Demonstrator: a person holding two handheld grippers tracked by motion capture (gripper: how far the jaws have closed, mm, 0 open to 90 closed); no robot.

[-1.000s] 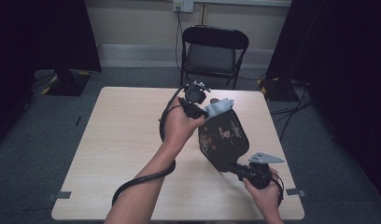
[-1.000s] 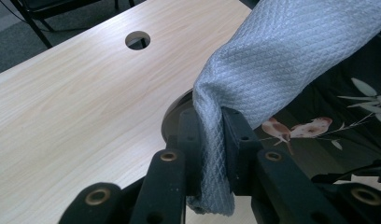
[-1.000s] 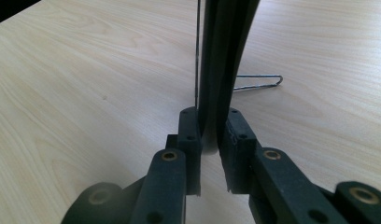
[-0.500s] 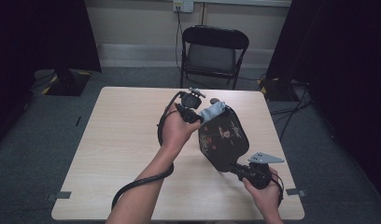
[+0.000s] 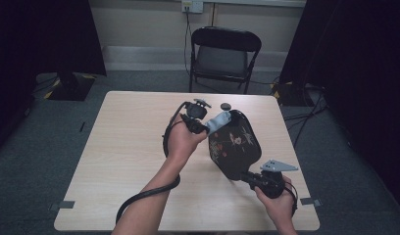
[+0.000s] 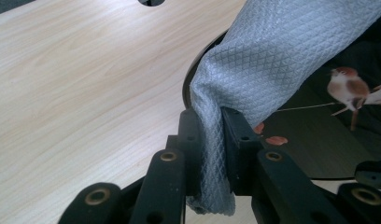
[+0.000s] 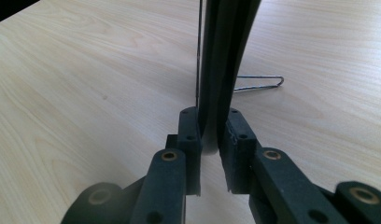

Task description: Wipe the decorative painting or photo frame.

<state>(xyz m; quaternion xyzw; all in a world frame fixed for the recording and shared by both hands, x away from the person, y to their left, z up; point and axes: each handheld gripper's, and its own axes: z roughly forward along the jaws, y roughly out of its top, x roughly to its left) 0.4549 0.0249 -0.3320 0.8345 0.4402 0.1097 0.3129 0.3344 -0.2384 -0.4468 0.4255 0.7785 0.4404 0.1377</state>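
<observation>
Tray (image 5: pixel 235 147) tilted on edge, long axis toward chair (image 5: pixel 222 56).

Cloth on a tray held up over the table

The right gripper (image 5: pixel 249 177), in the hand at the near right corner, clamps the near edge of a dark tray (image 5: pixel 236 148) painted with a light bird-and-branch motif and holds it tilted above the table (image 5: pixel 124 147). The left gripper (image 5: pixel 204 126) pinches a blue-grey cloth (image 5: pixel 219 121) that lies on the tray's far edge. A small dark disc (image 5: pixel 226 105) sits on the table just beyond the tray. A folding chair (image 5: pixel 222 58) stands behind the table.
</observation>
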